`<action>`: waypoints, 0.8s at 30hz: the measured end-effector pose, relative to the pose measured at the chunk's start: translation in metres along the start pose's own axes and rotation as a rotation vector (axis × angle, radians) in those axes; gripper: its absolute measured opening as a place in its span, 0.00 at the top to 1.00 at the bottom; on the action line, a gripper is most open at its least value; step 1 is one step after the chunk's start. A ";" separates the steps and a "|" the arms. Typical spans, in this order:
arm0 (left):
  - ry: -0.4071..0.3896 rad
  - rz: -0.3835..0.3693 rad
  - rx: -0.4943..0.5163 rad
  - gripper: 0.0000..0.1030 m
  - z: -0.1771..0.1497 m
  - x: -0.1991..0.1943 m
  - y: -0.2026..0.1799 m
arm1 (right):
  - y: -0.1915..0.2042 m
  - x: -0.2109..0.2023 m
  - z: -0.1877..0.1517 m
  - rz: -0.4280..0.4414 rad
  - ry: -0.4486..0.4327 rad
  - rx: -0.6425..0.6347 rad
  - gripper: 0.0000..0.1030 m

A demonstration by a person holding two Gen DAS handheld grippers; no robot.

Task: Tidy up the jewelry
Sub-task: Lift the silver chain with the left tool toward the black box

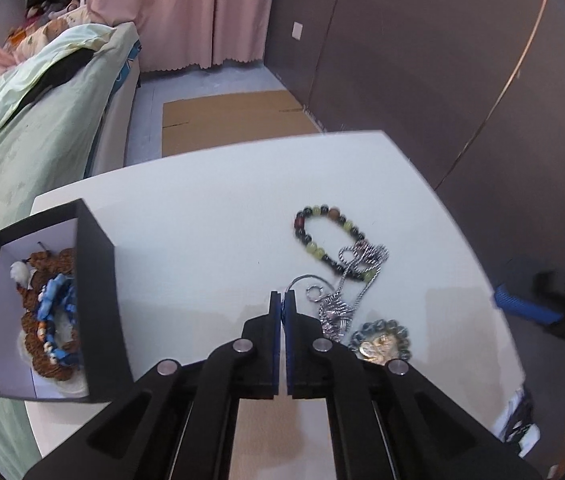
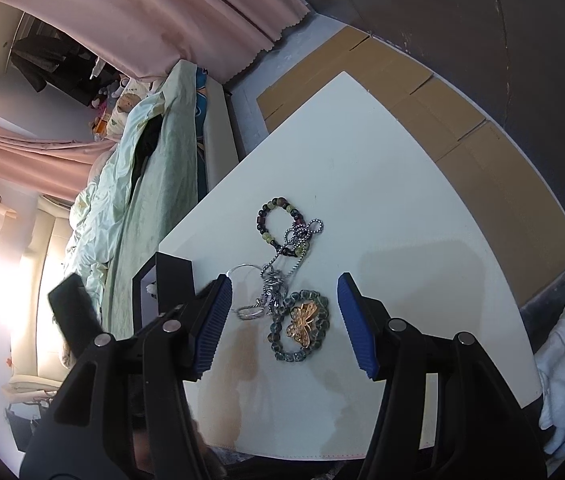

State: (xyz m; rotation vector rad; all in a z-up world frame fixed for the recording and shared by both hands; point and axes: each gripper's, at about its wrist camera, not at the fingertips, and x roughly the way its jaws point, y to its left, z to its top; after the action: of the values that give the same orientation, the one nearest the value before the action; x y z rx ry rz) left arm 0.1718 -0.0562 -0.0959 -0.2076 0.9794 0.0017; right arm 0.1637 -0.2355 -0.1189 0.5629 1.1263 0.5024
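Left tongs [image 1: 282, 300]: blue ribbed pads pressed together on a thin silver ring [image 1: 302, 282], likely to lift it toward the box.
Right tongs [image 2: 284, 312]: apart, empty, poised over the pile.
Pile on white table [image 1: 202, 200]: twisted metal chain [image 1: 362, 264], round-bead bracelet [image 1: 322, 224], grey bead loop with gold butterfly [image 2: 302, 324].
Black box [image 1: 98, 280], white inside: brown and blue beads already stored.

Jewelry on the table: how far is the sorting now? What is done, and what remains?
Done: a brown bead strand and a blue bracelet lie in the black box. In hand: the left tool is shut, seemingly pinching a silver hoop; the right tool stands open, empty. Left: the multicolored bracelet, silver chain, grey bracelet and gold butterfly remain on the white table.
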 end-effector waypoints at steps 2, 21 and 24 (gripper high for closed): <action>-0.017 -0.016 -0.014 1.00 0.002 -0.010 0.003 | 0.001 0.001 -0.002 -0.002 0.001 -0.005 0.45; -0.181 -0.077 -0.096 1.00 0.006 -0.097 0.034 | 0.012 0.012 -0.017 -0.028 0.035 -0.050 0.45; -0.203 -0.094 -0.113 1.00 0.006 -0.111 0.040 | 0.013 0.015 -0.019 -0.040 0.047 -0.056 0.45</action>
State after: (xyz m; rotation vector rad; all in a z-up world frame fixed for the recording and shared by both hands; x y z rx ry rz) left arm 0.1112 -0.0057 -0.0079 -0.3507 0.7671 -0.0072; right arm 0.1498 -0.2130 -0.1275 0.4814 1.1627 0.5128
